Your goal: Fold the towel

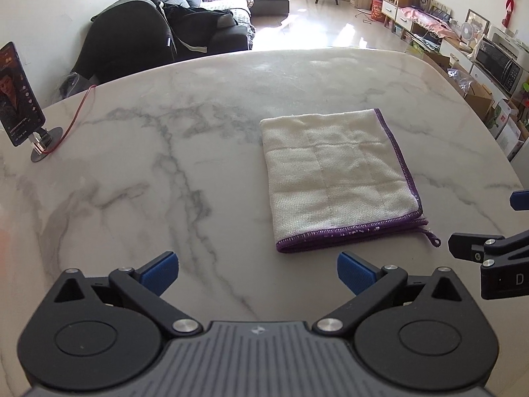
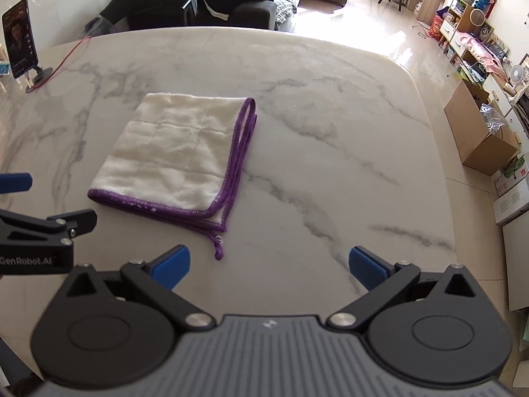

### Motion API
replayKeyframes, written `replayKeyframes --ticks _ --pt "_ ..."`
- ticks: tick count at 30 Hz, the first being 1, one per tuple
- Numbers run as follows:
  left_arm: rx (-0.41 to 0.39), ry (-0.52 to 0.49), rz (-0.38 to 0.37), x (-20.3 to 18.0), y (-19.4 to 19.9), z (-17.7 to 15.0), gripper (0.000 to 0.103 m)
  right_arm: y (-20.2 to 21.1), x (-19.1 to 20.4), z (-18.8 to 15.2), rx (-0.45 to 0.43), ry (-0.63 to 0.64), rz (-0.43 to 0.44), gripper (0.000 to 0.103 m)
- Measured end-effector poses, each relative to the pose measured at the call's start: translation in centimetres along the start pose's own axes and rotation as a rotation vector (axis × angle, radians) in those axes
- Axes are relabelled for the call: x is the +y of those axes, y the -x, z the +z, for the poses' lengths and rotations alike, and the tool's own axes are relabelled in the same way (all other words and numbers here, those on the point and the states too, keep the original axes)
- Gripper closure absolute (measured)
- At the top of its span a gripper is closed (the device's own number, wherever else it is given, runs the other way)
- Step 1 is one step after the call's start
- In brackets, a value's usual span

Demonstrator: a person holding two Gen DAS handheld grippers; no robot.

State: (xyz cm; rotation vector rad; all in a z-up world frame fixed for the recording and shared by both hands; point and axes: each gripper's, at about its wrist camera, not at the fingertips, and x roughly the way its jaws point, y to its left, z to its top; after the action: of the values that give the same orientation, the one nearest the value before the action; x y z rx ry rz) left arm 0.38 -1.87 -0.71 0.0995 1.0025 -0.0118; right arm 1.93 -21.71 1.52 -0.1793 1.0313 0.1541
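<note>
A cream towel (image 1: 337, 175) with purple edging lies folded into a small rectangle on the white marble table (image 1: 165, 165). A purple hanging loop sticks out at its near right corner. My left gripper (image 1: 258, 273) is open and empty, just short of the towel's near edge and a little to its left. My right gripper (image 2: 269, 266) is open and empty, near the towel (image 2: 175, 155), which lies ahead to its left. Each gripper's side shows at the edge of the other's view.
A phone on a stand (image 1: 20, 99) with a red cable stands at the table's far left. Beyond the far edge are a dark sofa (image 1: 185, 23) and the floor. Cardboard boxes (image 2: 479, 132) and shelves stand off the table's right side.
</note>
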Motion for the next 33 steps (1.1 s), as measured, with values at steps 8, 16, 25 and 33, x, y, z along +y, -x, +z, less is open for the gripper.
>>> replayKeyframes --ticks 8,16,25,33 --pt "0.04 0.065 0.006 -0.8 -0.7 -0.5 0.001 1.1 0.6 -1.1 -0.063 -0.058 -0.011 0.0" --pt "0.036 0.045 -0.006 -1.7 -0.5 -0.8 0.001 0.6 0.9 -1.2 -0.055 -0.052 -0.071 0.0" --pt "0.04 0.054 -0.005 -1.5 -0.8 -0.5 0.001 0.7 0.2 -1.5 -0.054 -0.062 -0.077 0.0" --pt "0.042 0.06 -0.013 -1.4 -0.8 -0.5 0.001 0.7 0.5 -1.2 -0.058 -0.056 -0.076 0.0"
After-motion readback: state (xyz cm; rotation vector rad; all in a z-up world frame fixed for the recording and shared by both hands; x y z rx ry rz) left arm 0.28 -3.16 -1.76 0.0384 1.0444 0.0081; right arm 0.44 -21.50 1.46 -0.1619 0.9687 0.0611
